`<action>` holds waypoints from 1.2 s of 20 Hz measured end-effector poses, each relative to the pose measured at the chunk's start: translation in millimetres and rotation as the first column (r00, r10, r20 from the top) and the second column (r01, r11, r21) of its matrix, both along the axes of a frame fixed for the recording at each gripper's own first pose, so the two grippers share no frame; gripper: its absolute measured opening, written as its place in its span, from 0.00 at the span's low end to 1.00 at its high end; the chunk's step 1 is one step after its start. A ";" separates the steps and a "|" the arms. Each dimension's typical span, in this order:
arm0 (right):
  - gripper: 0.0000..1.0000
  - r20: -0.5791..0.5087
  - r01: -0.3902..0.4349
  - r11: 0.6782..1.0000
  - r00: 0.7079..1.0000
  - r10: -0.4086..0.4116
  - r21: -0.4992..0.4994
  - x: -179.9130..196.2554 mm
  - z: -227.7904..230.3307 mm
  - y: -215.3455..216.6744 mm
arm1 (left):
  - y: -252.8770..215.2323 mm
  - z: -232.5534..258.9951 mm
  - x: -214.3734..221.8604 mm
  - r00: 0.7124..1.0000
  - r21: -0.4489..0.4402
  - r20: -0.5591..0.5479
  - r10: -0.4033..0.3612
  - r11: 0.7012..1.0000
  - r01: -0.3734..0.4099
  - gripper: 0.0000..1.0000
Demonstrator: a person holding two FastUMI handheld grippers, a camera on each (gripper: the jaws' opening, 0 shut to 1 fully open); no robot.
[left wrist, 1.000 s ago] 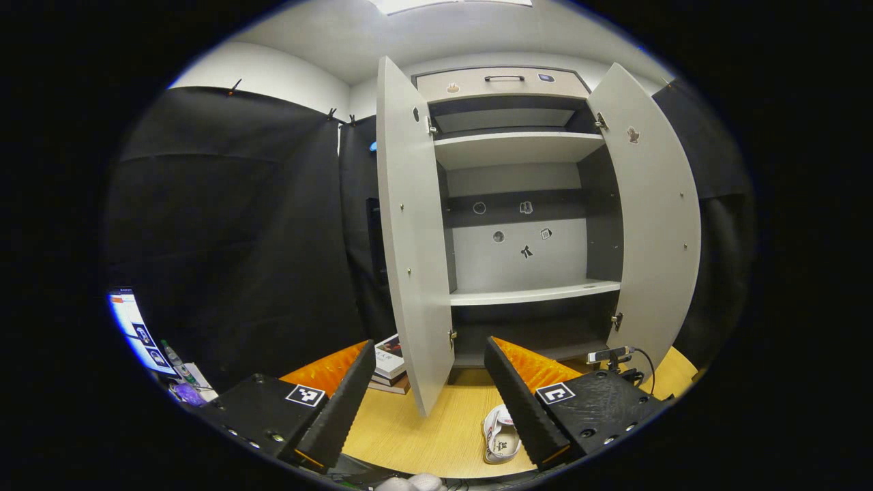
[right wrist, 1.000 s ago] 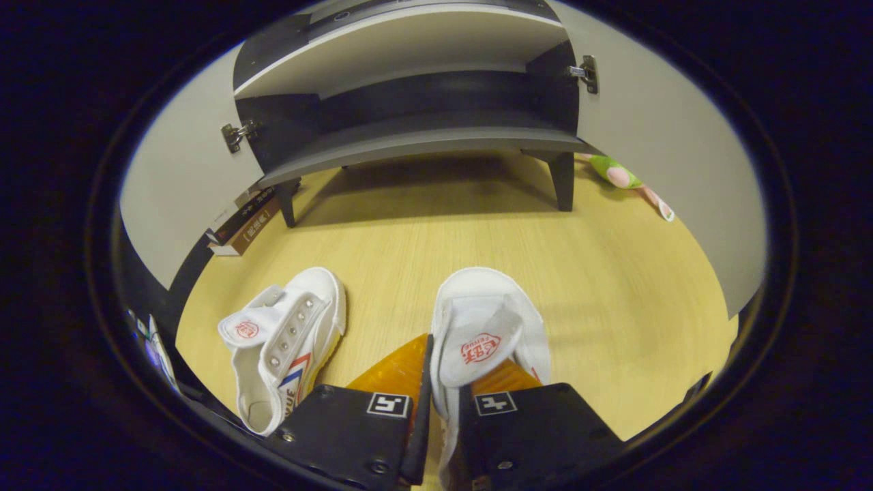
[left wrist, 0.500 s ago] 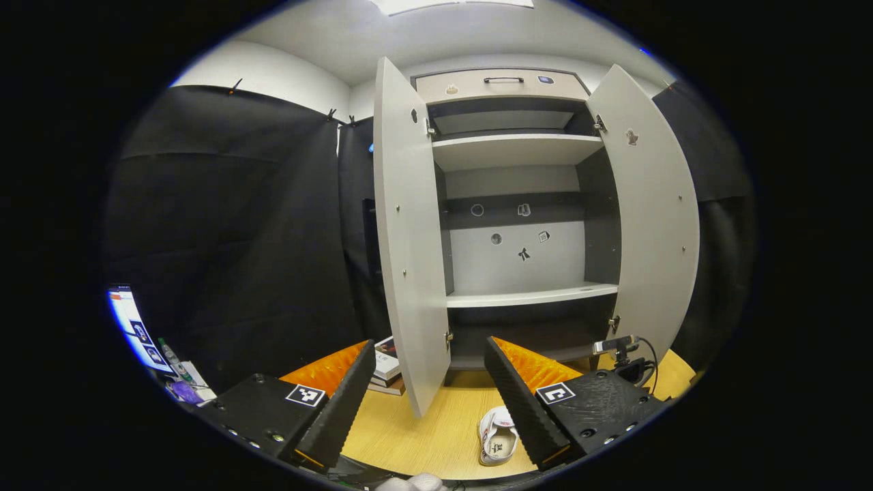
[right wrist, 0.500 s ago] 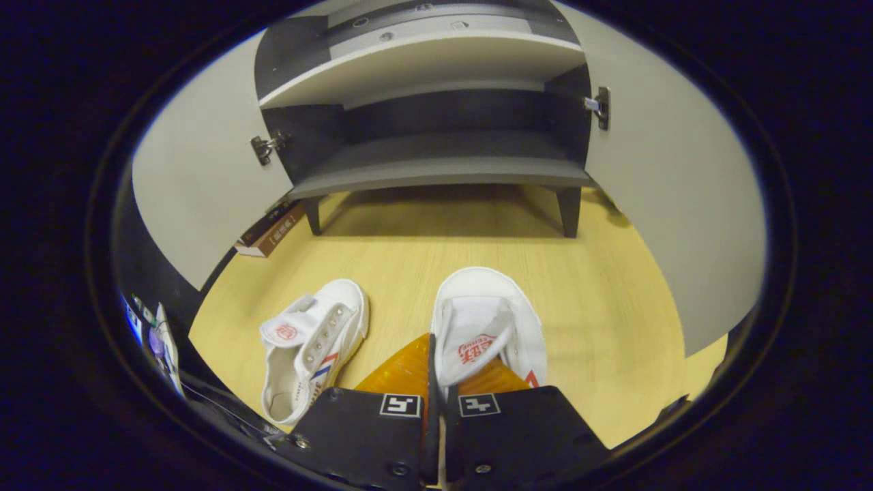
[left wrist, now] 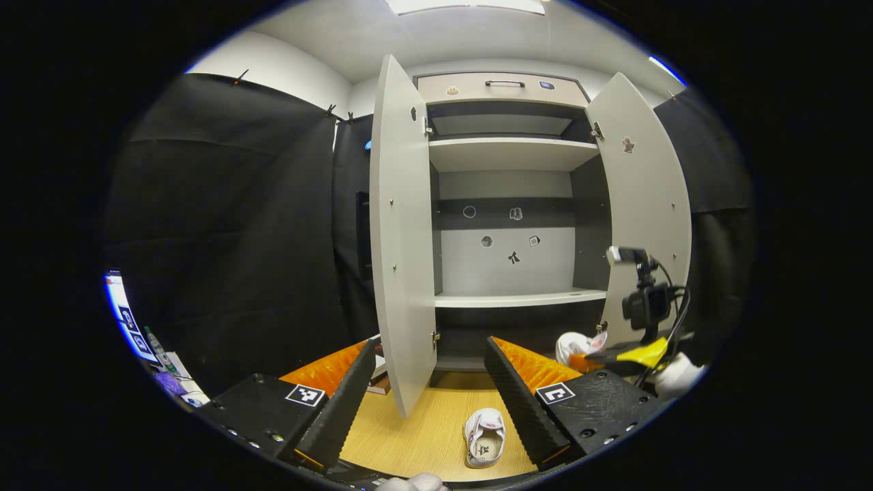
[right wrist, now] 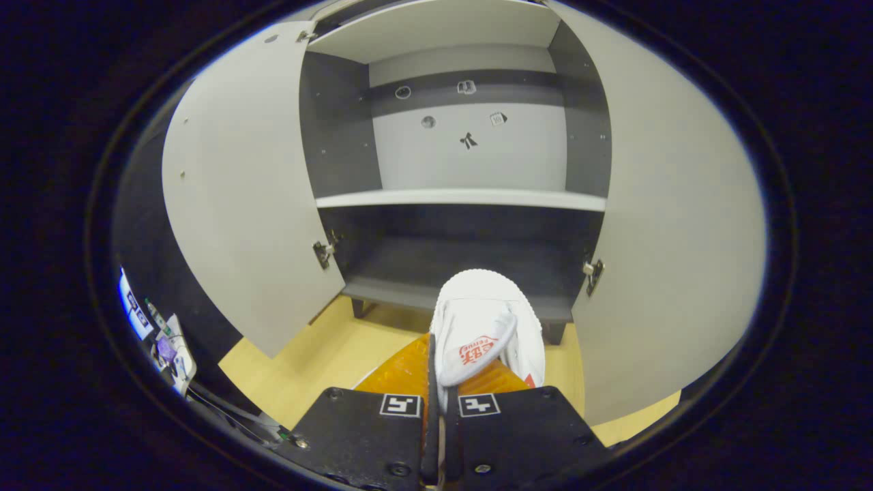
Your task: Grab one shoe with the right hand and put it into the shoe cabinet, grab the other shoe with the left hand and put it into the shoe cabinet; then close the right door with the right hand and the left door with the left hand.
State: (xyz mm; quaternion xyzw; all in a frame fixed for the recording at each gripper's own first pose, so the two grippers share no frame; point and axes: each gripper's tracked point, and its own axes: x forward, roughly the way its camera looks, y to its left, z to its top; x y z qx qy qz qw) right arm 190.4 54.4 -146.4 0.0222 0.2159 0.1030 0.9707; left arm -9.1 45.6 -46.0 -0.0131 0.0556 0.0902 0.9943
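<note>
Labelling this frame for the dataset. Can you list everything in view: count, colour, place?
Shoe cabinet: one, pale grey with dark inner walls, straight ahead, standing on the floor.
Cabinet doors: two, pale grey, both swung open.
Drawer: one, beige with a dark handle, at the cabinet top.
Stickers: several small ones on the cabinet's back panel.
Held shoe: one, white with a red logo, pinched in the right gripper, raised in front of the lowest shelf.
Shoe on floor: one, white, on the wooden floor in front of the cabinet.
Books: small stack, on the floor behind the left door.
Left gripper: open, holding nothing.
Right gripper: shut on the held shoe.
</note>
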 end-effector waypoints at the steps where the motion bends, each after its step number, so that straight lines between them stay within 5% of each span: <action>1: 0.07 0.028 -0.003 1.000 1.000 0.002 0.007 7.5 19.1 0.7 | -0.1 -0.6 1.6 1.000 -0.001 0.003 0.001 1.000 -0.001 0.96; 8: 0.07 0.163 0.033 0.999 0.986 -0.031 -0.014 100.5 122.7 -2.4 | 9.4 -3.8 0.2 0.998 -0.001 -0.008 0.067 0.998 -0.067 0.96; 14: 0.07 0.196 0.085 0.995 0.978 -0.074 -0.049 204.4 162.0 -8.4 | 11.9 -1.1 -0.2 0.991 0.015 -0.013 0.132 0.991 -0.132 0.96; 19: 0.07 0.110 0.128 0.988 0.987 -0.118 -0.090 272.8 146.3 -13.7 | 14.7 3.5 -0.6 0.985 0.032 -0.012 0.172 0.985 -0.171 0.96; 24: 0.07 -0.098 0.138 0.986 0.984 -0.148 -0.098 299.6 106.7 -15.3 | 16.1 5.7 1.0 0.981 0.035 -0.004 0.193 0.981 -0.192 0.96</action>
